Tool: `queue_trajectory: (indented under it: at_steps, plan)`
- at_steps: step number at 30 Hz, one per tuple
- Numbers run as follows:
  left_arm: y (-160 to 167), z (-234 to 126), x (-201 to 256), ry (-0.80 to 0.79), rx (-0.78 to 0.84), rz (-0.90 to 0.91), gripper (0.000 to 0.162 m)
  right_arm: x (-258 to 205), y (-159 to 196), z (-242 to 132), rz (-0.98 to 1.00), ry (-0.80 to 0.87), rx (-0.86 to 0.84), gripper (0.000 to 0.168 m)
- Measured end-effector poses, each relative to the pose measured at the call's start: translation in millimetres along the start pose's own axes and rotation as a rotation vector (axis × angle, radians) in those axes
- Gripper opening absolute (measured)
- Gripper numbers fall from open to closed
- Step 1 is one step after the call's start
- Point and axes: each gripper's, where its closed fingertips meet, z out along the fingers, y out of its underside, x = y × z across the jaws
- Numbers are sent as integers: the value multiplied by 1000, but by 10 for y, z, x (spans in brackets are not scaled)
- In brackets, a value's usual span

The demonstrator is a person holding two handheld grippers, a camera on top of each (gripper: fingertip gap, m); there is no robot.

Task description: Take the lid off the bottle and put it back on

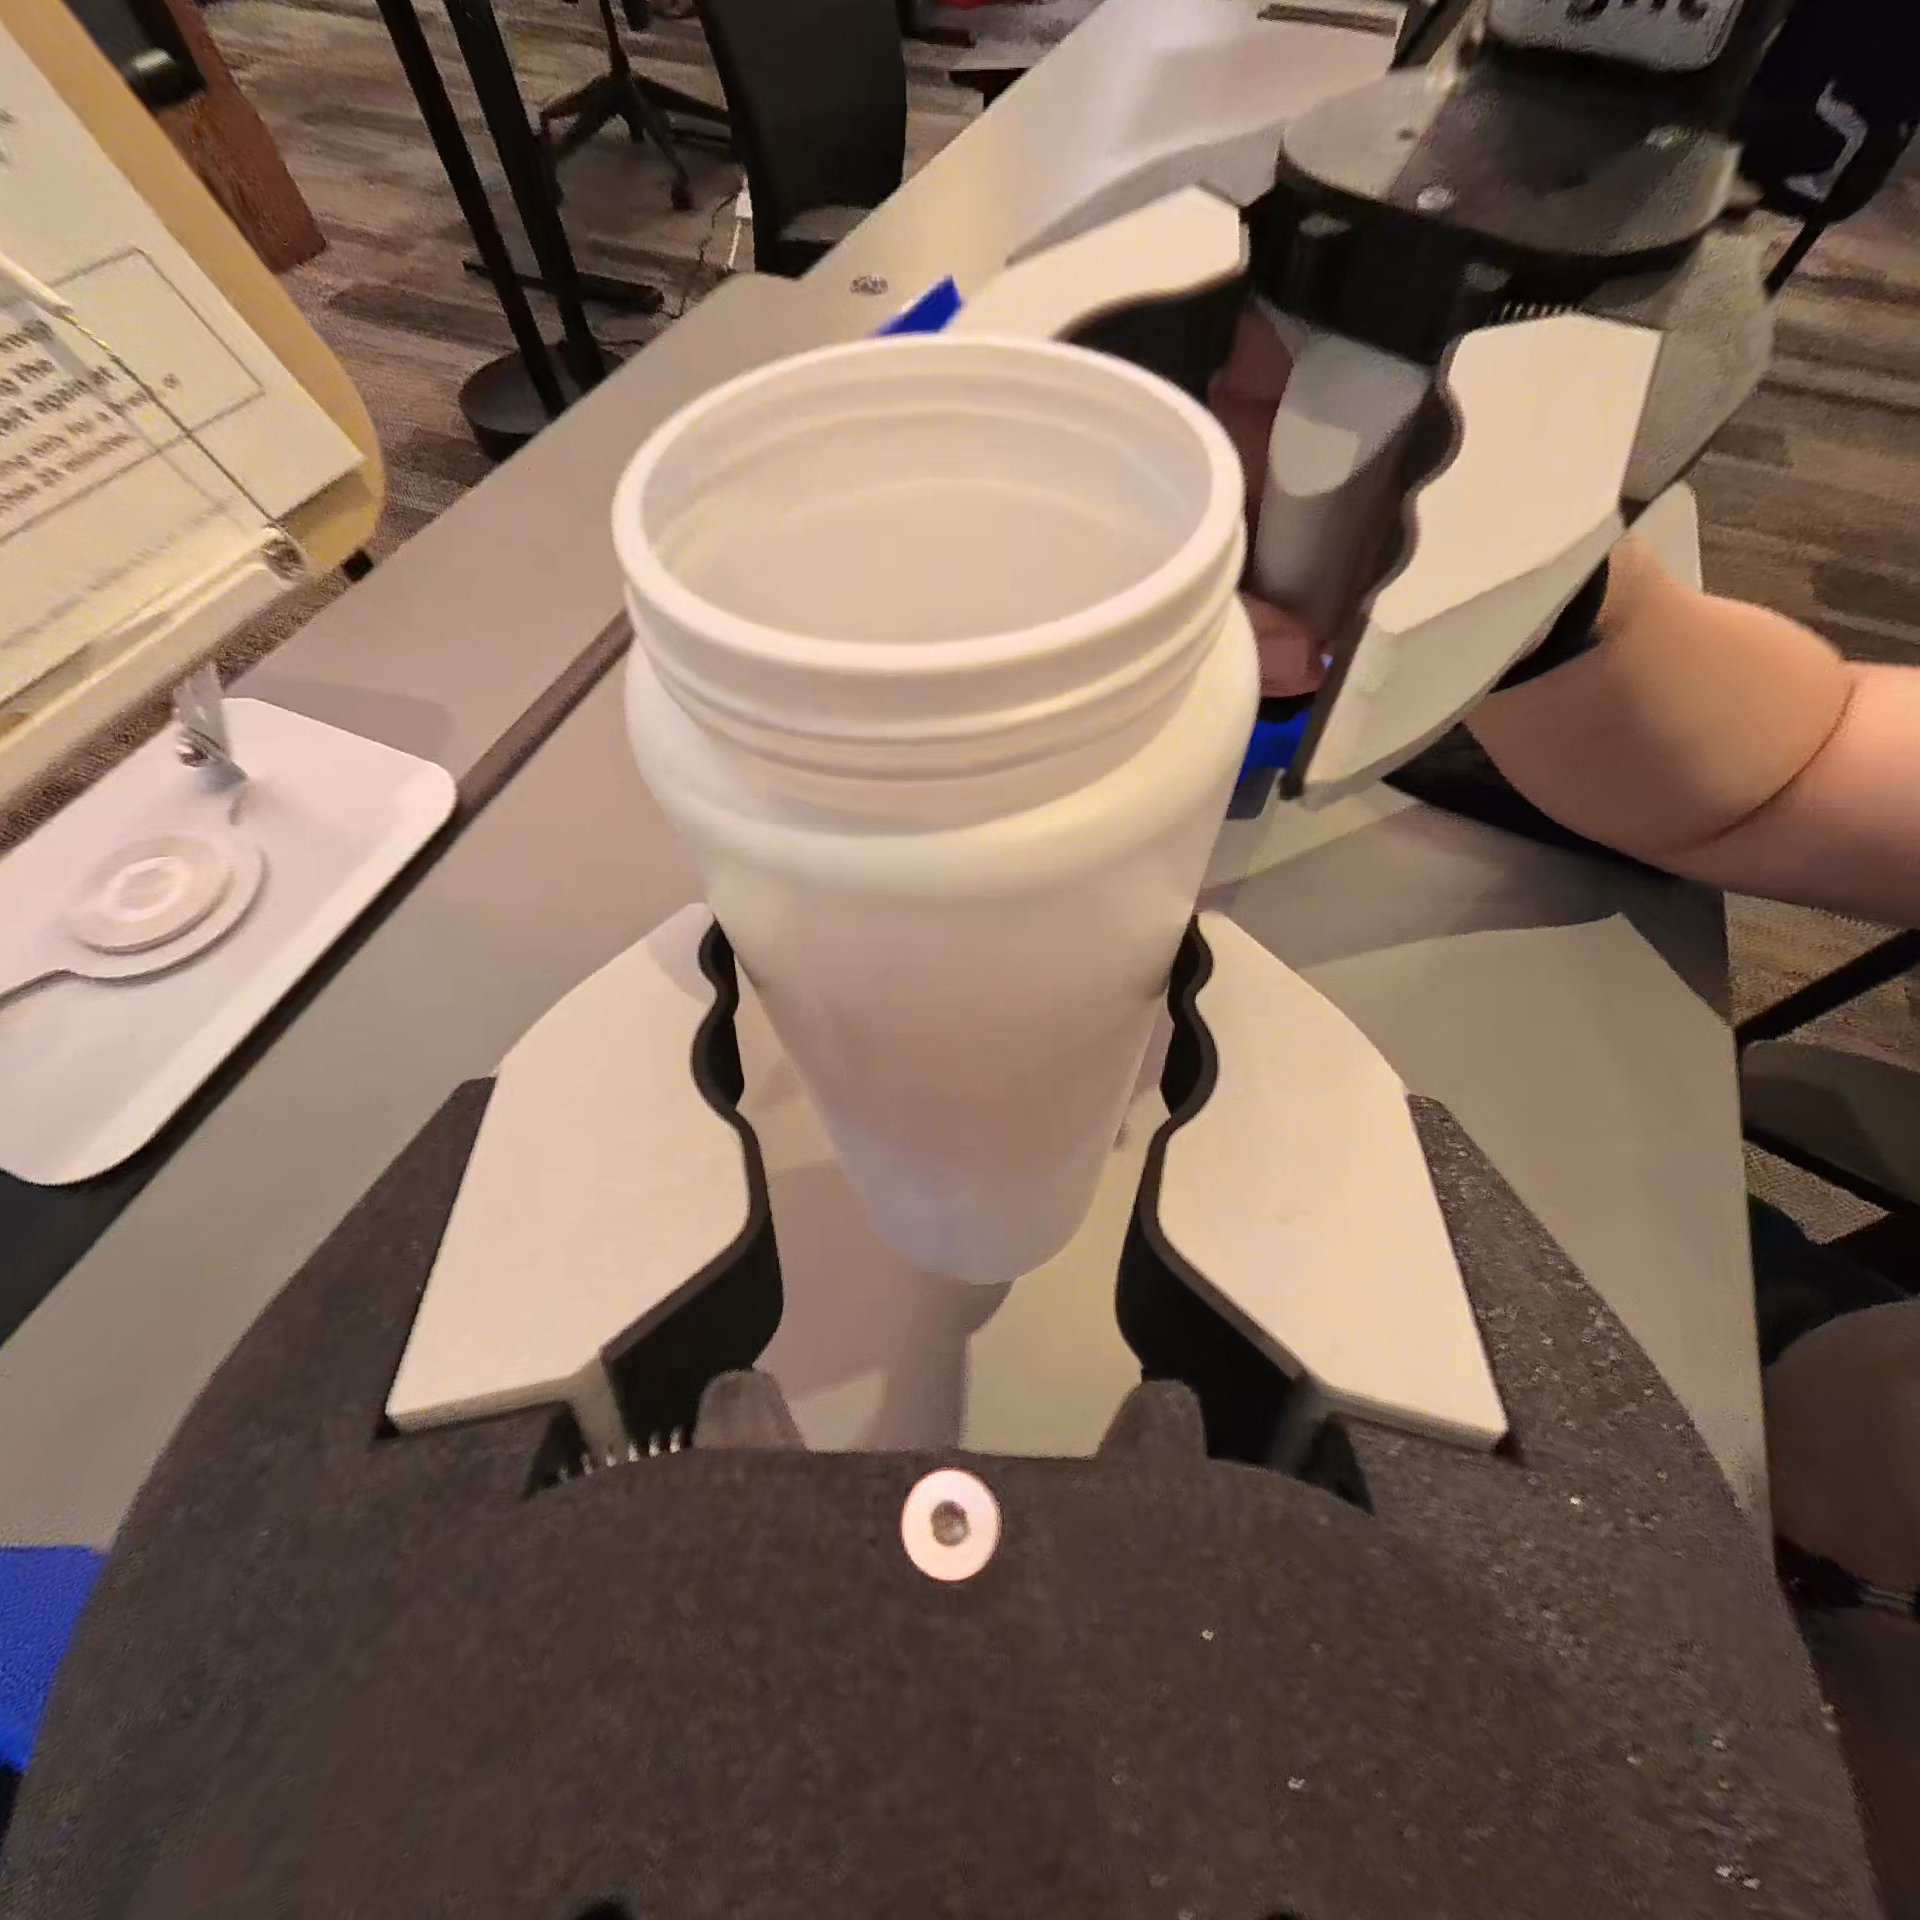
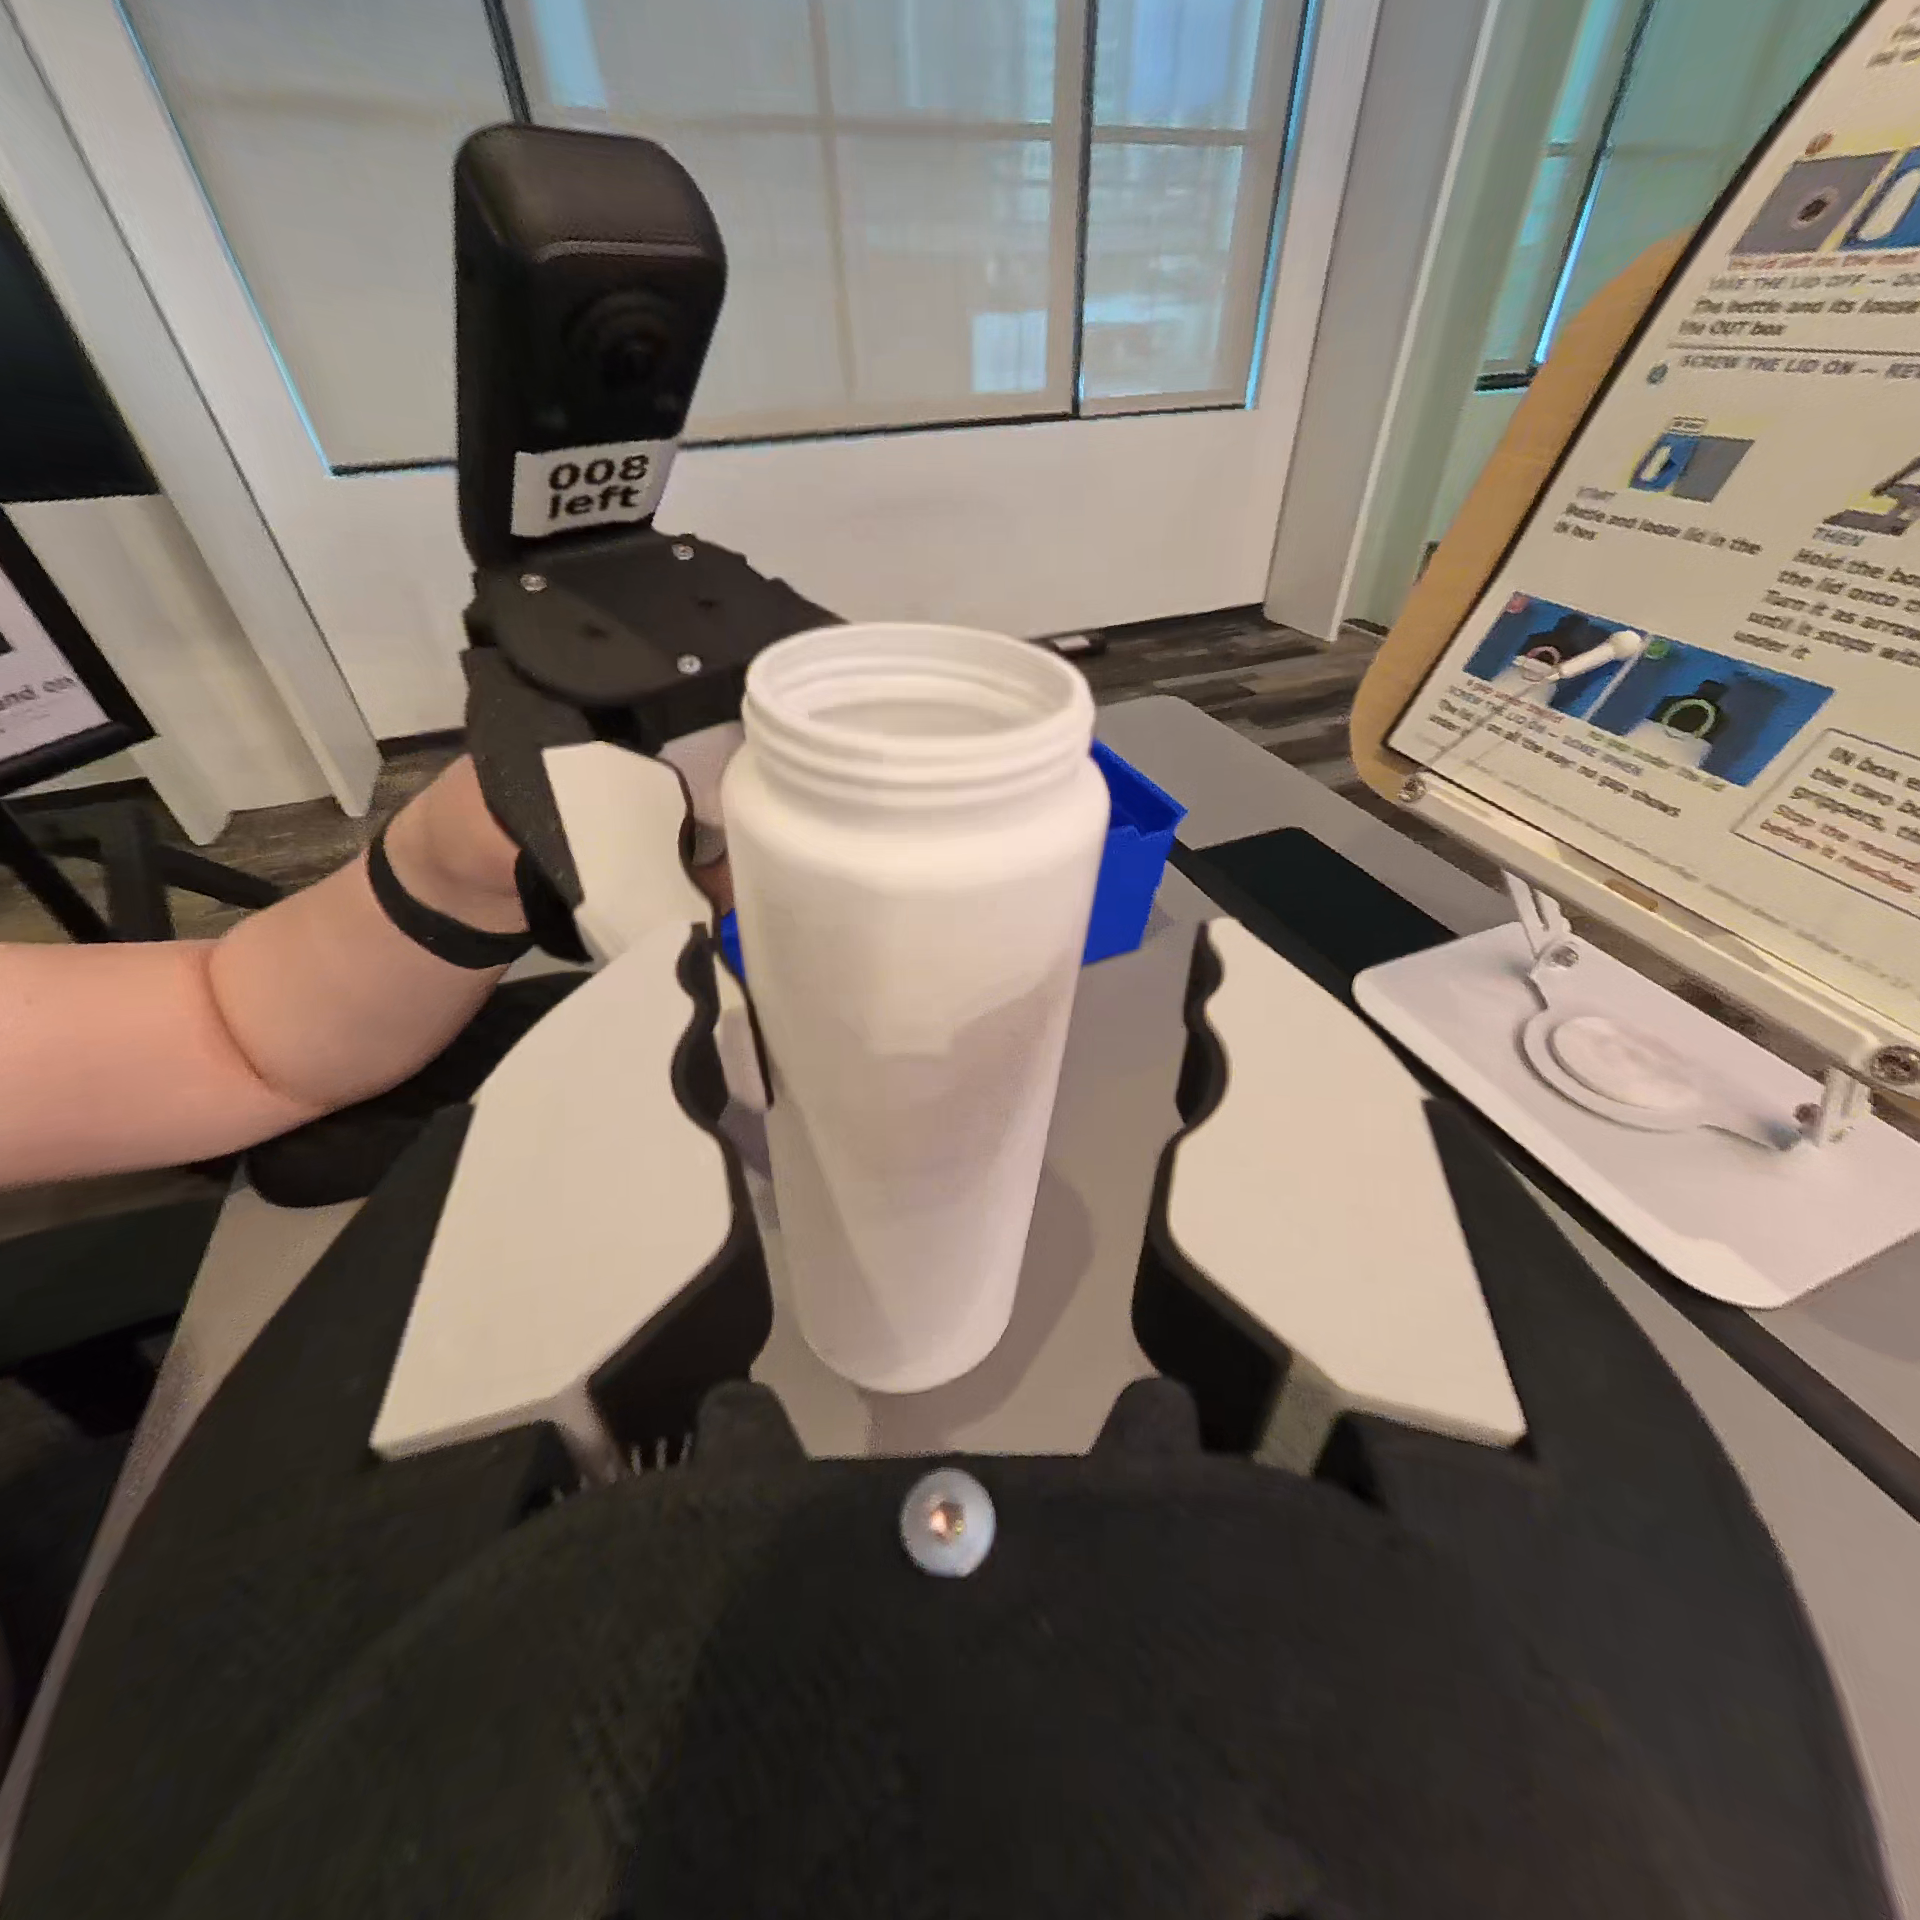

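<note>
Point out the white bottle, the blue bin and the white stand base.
white bottle (image 2: 904, 1039), right wrist view, middle of its body
blue bin (image 2: 1127, 862), right wrist view, its near wall
white stand base (image 2: 1475, 1174), right wrist view, bare flat plate

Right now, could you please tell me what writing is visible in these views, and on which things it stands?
White label on the black camera housing: short print, legible, not copied here.
Instruction board: printed text and pictures, mostly blurred.
Bottle: no writing.
</note>
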Motion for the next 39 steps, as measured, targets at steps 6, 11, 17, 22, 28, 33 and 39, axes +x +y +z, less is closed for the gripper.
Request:
queue_trajectory:
  at_steps: [6,11,17,22,28,33,39]
  plan:
    - [240,334,4,9,-63,24,81,74,359,147,-2,-34,-126,80]
    - [348,392,-118,-55,-103,63,81,134,459,201,-61,-47,-104,79]
    - [382,64,-426,-182,-194,102,89,263,617,284,-100,20,-106,79]
    - [349,-653,-894,-362,-201,64,97,296,677,300,-78,0,-101,79]
    - [824,-1362,-1667,-621,-266,-98,91,286,687,276,-75,-25,-107,79]
    - [1495,-1265,-2076,-591,-394,-259,87,289,584,236,-98,-1,-79,88]
    - [2042,-1048,-2292,-541,-468,-349,87,285,388,121,-115,5,-23,89]
